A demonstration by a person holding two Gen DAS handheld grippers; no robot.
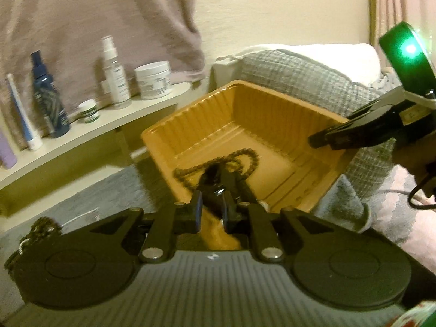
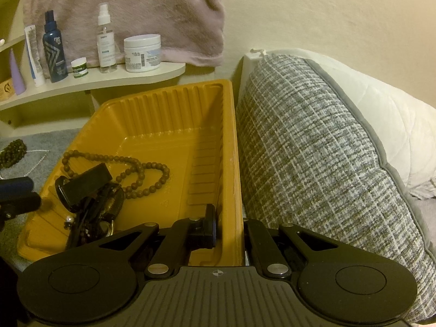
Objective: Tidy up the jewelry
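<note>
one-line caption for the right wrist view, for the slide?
Right tongs clamped shut on the yellow tray's side wall, steadying it beside a grey pillow; brown bead necklace and dark jewelry already inside.

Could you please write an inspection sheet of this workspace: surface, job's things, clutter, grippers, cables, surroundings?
Surface: grey carpet, partly covered by the tray.
Job's things: yellow tray holds a brown bead necklace and a dark pile of jewelry; another beaded piece lies outside on the carpet.
Clutter: nothing seen on the carpet beyond the jewelry.
Grippers: right gripper is shut on the tray's right wall; left gripper reaches into the tray over the dark pile, jaws nearly closed; grip unclear.
Cables: one dark cable hangs below the right gripper.
Surroundings: shelf with bottles and jars, pink blanket, grey woven pillow against the tray.
</note>
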